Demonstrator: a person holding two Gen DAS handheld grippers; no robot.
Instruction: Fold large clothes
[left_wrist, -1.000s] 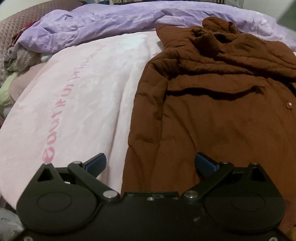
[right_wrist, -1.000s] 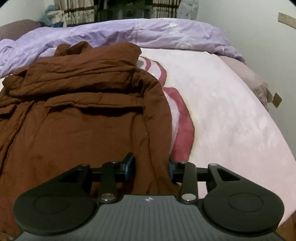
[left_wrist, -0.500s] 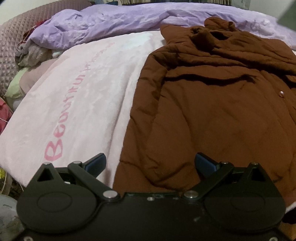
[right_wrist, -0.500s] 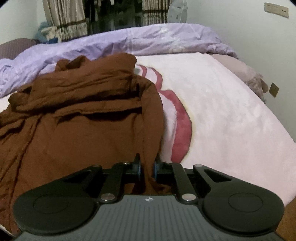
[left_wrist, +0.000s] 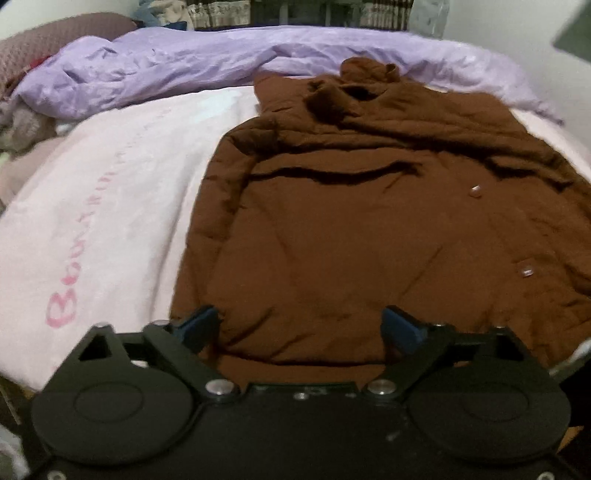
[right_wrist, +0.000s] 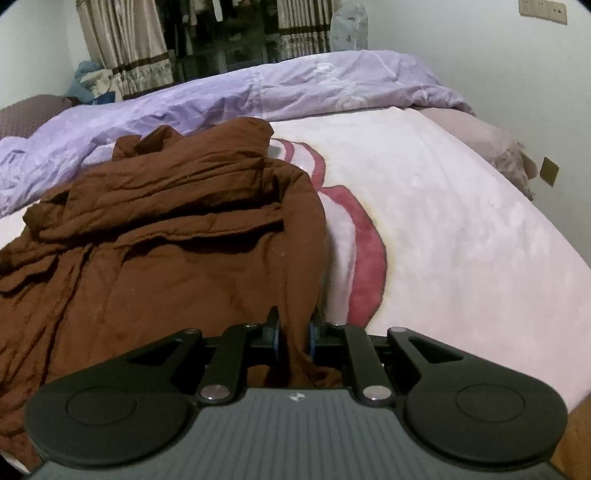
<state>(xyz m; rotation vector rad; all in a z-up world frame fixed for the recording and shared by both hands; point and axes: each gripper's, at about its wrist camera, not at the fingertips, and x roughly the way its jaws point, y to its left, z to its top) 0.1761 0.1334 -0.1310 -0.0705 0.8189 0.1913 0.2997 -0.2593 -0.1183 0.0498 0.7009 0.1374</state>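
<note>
A large brown padded coat (left_wrist: 351, 221) lies spread on the bed, collar at the far end and two snap buttons (left_wrist: 474, 191) on its right side. My left gripper (left_wrist: 299, 321) hovers over the coat's near hem. Its jaws stand wide and are closing, with brown cloth between them but not touched by the blue pads. In the right wrist view the coat (right_wrist: 166, 258) fills the left half. My right gripper (right_wrist: 294, 328) pinches the coat's right edge near the hem. Its jaws are easing slightly while the pads still press on the fabric.
A pink blanket (left_wrist: 110, 203) with red lettering covers the bed, and its red pattern (right_wrist: 369, 258) shows beside the coat. A rumpled purple duvet (right_wrist: 295, 85) lies across the far end. Curtains (right_wrist: 122, 44) hang beyond, and a wall stands to the right.
The right gripper's jaws closed onto the coat's right edge. The left gripper shifted right, from the coat's left border to over its hem, and its jaws narrowed a little.
</note>
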